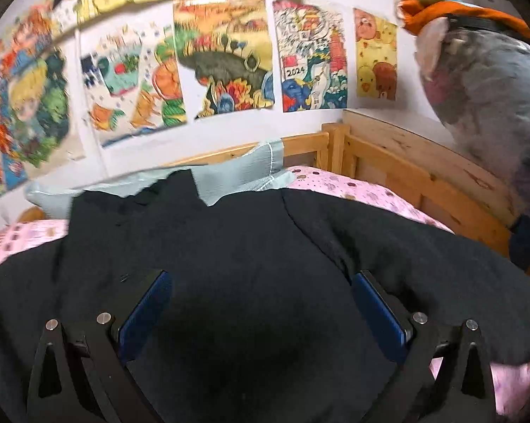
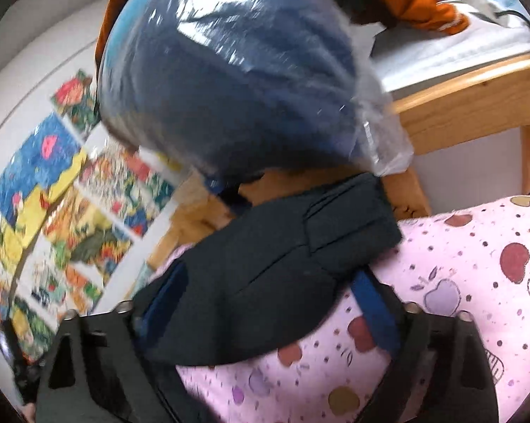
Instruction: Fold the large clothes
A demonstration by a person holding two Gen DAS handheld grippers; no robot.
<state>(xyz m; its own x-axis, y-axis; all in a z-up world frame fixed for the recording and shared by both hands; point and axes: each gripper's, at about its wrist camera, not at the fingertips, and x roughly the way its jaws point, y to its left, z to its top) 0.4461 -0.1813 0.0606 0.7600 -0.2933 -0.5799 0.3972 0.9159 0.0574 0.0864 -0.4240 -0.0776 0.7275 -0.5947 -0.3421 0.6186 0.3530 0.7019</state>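
Black garment point(image 1: 229, 246): spread on pink bedsheet point(image 2: 458, 282) for folding; left gripper point(image 1: 261, 299) gapes above; right gripper point(image 2: 265, 299) straddles its edge, unclamped.

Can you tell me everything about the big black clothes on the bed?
The black garment is dark, soft-looking fabric lying on the pink patterned sheet. It is rumpled, with folds and seams. A pale green cloth lies at its far edge. The left gripper is open above it; the right gripper is open around one end.
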